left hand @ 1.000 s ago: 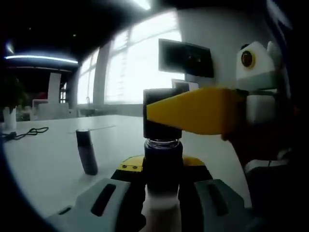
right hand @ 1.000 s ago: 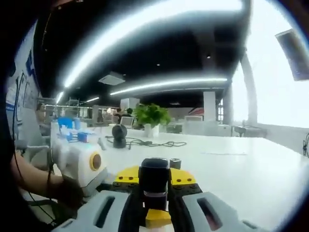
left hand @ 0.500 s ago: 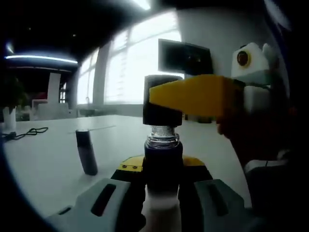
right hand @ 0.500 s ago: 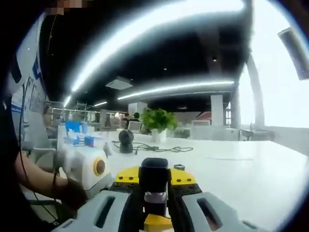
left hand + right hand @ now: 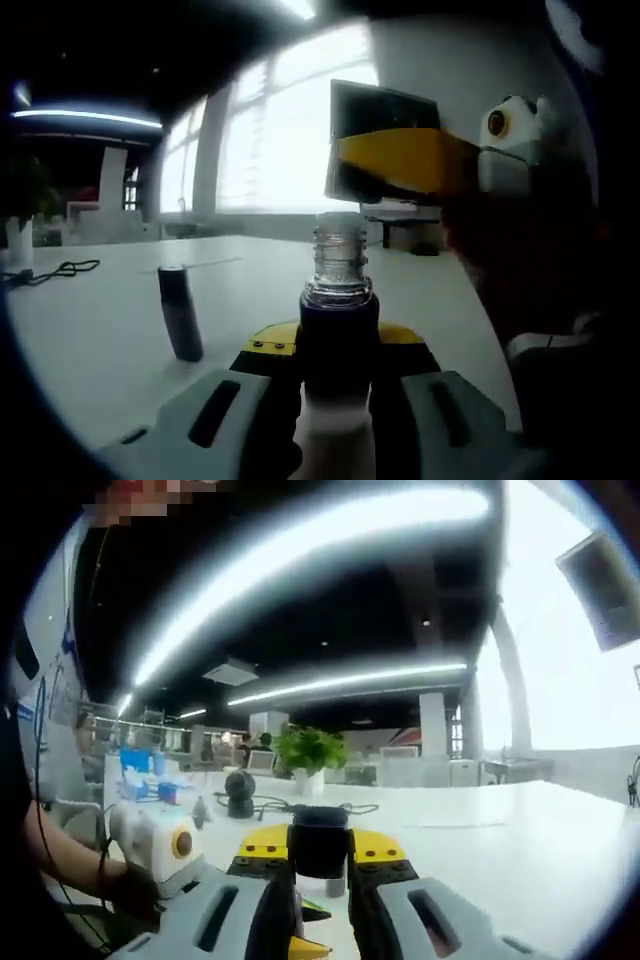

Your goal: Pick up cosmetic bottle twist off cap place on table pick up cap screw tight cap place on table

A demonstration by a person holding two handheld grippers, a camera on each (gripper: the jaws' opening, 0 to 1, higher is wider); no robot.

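In the left gripper view, a small dark cylinder (image 5: 179,313) stands on the white worktop (image 5: 90,330), off to the left of the left tool (image 5: 338,400) and apart from it. The left tool is closed on the cosmetic bottle (image 5: 338,330), held upright between its jaws, with the bare threaded neck (image 5: 339,258) rising clear above them. Up and to the right of the neck, apart from it, the right tool's yellow jaw (image 5: 400,160) crosses in.

In the right gripper view, the left tool's white body (image 5: 155,845) sits low on the left. The right tool (image 5: 318,900) is clamped on the black cap (image 5: 318,842), which sits between its jaws above the worktop.
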